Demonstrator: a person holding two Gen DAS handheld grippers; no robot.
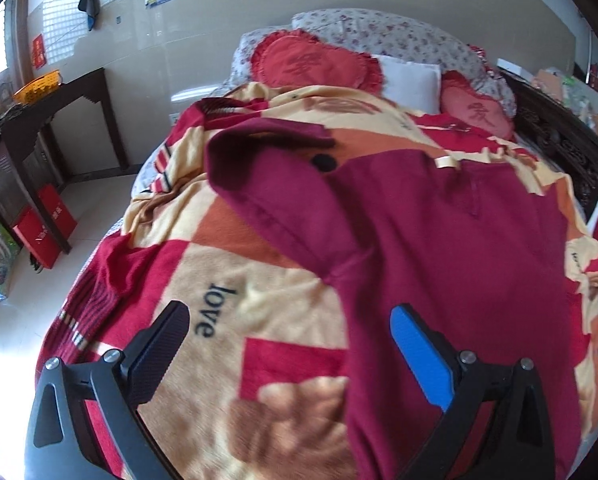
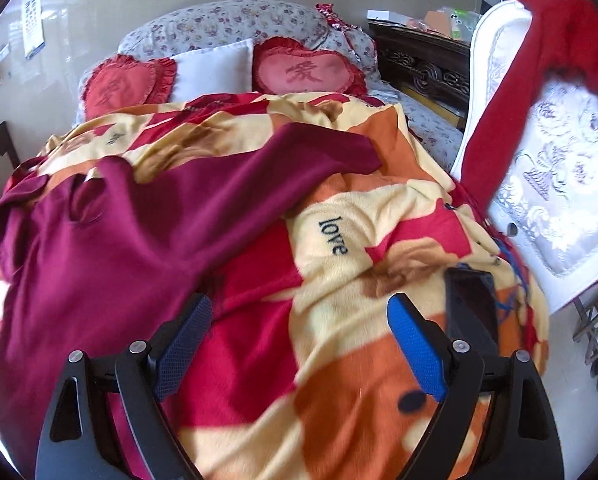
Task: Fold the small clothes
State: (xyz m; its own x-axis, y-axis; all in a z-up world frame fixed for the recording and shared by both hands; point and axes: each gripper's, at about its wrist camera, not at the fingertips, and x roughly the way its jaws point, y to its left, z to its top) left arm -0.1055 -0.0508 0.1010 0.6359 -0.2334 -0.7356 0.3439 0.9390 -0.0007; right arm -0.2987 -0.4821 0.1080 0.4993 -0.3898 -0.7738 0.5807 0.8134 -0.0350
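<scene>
A maroon long-sleeved top (image 1: 451,248) lies spread on a red, cream and orange blanket (image 1: 235,264) on a bed. Its left sleeve (image 1: 267,176) runs up and to the left. My left gripper (image 1: 291,316) is open and empty, hovering over the top's left edge and the blanket. In the right wrist view the same top (image 2: 91,248) lies at the left, with its right sleeve (image 2: 283,152) stretched up and to the right. My right gripper (image 2: 299,308) is open and empty, its left finger (image 2: 187,332) by the top's right edge.
A dark phone (image 2: 471,304) lies on the blanket right of my right gripper. A white padded chair (image 2: 547,176) with a red garment (image 2: 511,80) draped over it stands at the right. Heart cushions (image 2: 307,72) and pillows lie at the bed head. A dark side table (image 1: 59,112) stands left.
</scene>
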